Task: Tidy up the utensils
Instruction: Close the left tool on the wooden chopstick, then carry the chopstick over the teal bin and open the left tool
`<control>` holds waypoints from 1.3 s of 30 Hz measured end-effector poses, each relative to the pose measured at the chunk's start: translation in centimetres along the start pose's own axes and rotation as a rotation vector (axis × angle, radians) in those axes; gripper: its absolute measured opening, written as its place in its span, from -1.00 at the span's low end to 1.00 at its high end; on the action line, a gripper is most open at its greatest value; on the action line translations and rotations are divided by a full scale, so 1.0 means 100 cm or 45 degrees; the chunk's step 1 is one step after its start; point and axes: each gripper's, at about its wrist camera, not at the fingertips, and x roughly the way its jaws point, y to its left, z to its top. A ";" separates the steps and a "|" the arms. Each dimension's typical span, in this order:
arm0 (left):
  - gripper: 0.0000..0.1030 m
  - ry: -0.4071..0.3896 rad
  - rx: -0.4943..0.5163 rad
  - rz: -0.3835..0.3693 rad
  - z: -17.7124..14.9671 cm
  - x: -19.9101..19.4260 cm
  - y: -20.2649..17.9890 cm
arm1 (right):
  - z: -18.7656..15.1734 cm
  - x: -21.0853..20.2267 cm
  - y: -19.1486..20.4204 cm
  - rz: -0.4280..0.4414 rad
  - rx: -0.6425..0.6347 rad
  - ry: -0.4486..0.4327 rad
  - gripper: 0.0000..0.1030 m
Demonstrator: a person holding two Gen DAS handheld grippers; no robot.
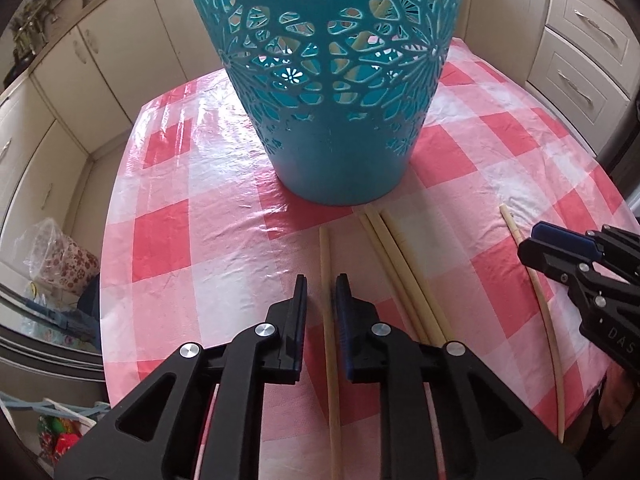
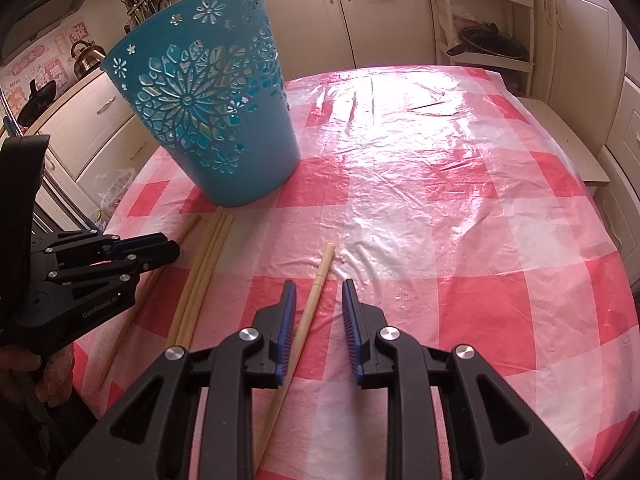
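Observation:
A teal cut-out basket (image 1: 332,80) stands on the red-and-white checked tablecloth (image 1: 200,240); it also shows in the right wrist view (image 2: 212,120). Some sticks show through its holes. Several pale wooden chopsticks lie in front of it. My left gripper (image 1: 322,294) is open, with its jaws on either side of one chopstick (image 1: 326,280). A bundle of three chopsticks (image 1: 396,272) lies just to the right. My right gripper (image 2: 318,300) is open around another lone chopstick (image 2: 316,292), which also shows in the left wrist view (image 1: 548,312).
Cream kitchen cabinets (image 2: 380,12) surround the table. A shelf rack with a pan (image 2: 488,44) stands at the back right. A kettle (image 2: 86,56) sits on the left counter. Bags (image 1: 56,256) lie on the floor at the table's left.

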 end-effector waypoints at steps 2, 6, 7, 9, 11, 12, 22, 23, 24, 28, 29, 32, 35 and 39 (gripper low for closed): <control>-0.70 -0.011 -0.047 0.035 0.001 0.001 -0.002 | 0.000 0.001 0.003 -0.017 -0.019 -0.003 -0.54; -0.68 -0.030 -0.126 0.076 -0.004 -0.001 -0.002 | -0.003 0.001 0.014 -0.088 -0.114 -0.014 -0.54; -0.69 -0.035 -0.138 0.080 -0.006 -0.001 -0.002 | -0.005 0.002 0.017 -0.114 -0.150 -0.017 -0.54; -0.90 -0.037 -0.148 0.056 -0.009 -0.004 -0.003 | -0.006 0.003 0.023 -0.152 -0.211 -0.023 -0.60; -0.91 -0.039 -0.165 0.051 -0.013 -0.006 -0.002 | -0.006 0.003 0.024 -0.151 -0.229 -0.026 -0.81; -0.91 -0.037 -0.175 0.045 -0.015 -0.007 -0.002 | -0.005 0.003 0.023 -0.162 -0.226 -0.038 -0.81; -0.83 -0.039 -0.197 0.088 -0.029 -0.013 0.002 | -0.007 0.004 0.024 -0.187 -0.241 -0.037 -0.62; -0.84 -0.047 -0.181 0.099 -0.028 -0.012 0.000 | -0.007 0.004 0.023 -0.181 -0.235 -0.036 -0.62; -0.89 -0.053 -0.169 0.105 -0.029 -0.013 -0.002 | -0.007 0.004 0.022 -0.177 -0.227 -0.036 -0.62; -0.91 -0.066 -0.167 0.098 -0.030 -0.019 -0.005 | -0.007 0.003 0.020 -0.183 -0.215 -0.041 -0.65; -0.91 -0.074 -0.162 0.101 -0.030 -0.022 -0.006 | -0.008 0.003 0.020 -0.184 -0.214 -0.042 -0.65; -0.91 -0.106 -0.149 0.108 -0.029 -0.033 -0.010 | -0.008 0.003 0.020 -0.186 -0.213 -0.045 -0.65; -0.91 -0.144 -0.143 0.103 -0.028 -0.047 -0.012 | -0.009 0.002 0.021 -0.188 -0.215 -0.048 -0.65; -0.91 -0.211 -0.148 0.050 -0.027 -0.071 -0.011 | -0.010 0.001 0.022 -0.192 -0.219 -0.049 -0.65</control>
